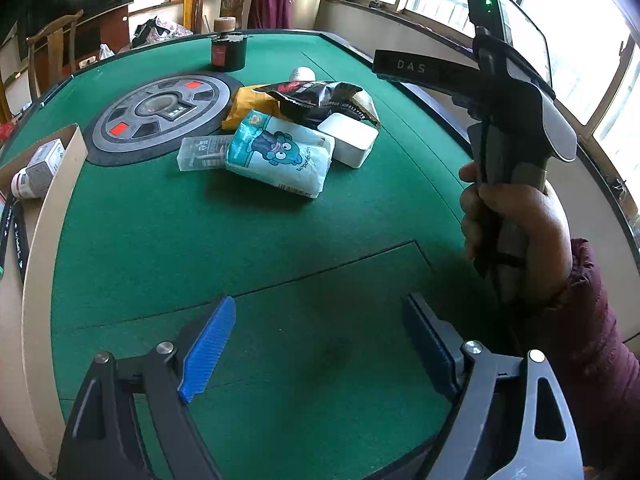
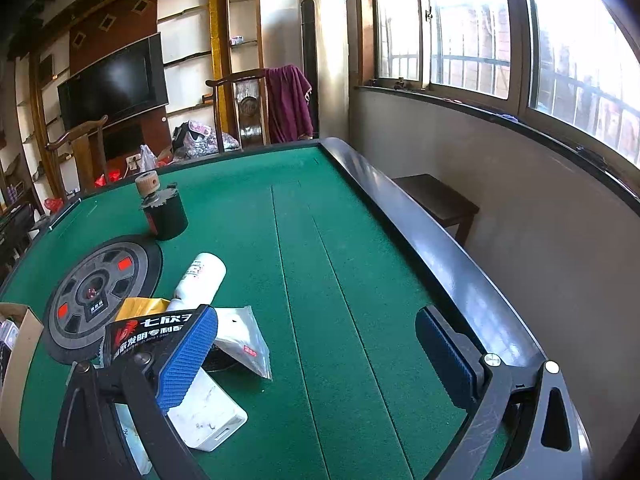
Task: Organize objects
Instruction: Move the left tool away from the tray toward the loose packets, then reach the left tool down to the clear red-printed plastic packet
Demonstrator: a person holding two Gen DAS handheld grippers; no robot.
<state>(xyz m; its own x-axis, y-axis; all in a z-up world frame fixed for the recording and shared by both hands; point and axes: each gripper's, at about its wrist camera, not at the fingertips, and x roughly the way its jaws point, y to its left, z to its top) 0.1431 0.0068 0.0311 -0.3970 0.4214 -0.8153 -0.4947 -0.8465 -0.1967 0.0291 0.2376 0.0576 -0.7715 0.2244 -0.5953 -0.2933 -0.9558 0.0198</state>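
Observation:
A pile lies mid-table: a pale blue tissue pack point(image 1: 280, 154) with a cartoon, a white box point(image 1: 348, 140), a black snack bag point(image 1: 316, 98), a yellow bag point(image 1: 250, 106), a clear plastic case point(image 1: 202, 154) and a white bottle point(image 1: 302, 74). My left gripper point(image 1: 320, 348) hangs open over bare felt, well short of the pile. My right gripper point(image 2: 316, 360) is open too, with only felt between the pads. Its left finger point(image 2: 188, 356) hovers over the white box point(image 2: 208, 416) and black bag point(image 2: 152, 332). A white bottle point(image 2: 200, 280) and a silvery pouch point(image 2: 244, 340) lie just beyond.
A cardboard box point(image 1: 52, 200) with small items stands at the left edge. A round grey disc point(image 1: 160, 114) is set into the green table point(image 1: 240, 260), and a black jar point(image 1: 228, 50) with a wooden lid stands behind it. A hand point(image 1: 516, 220) grips the right tool's handle. A raised black rail point(image 2: 440, 260) borders the right.

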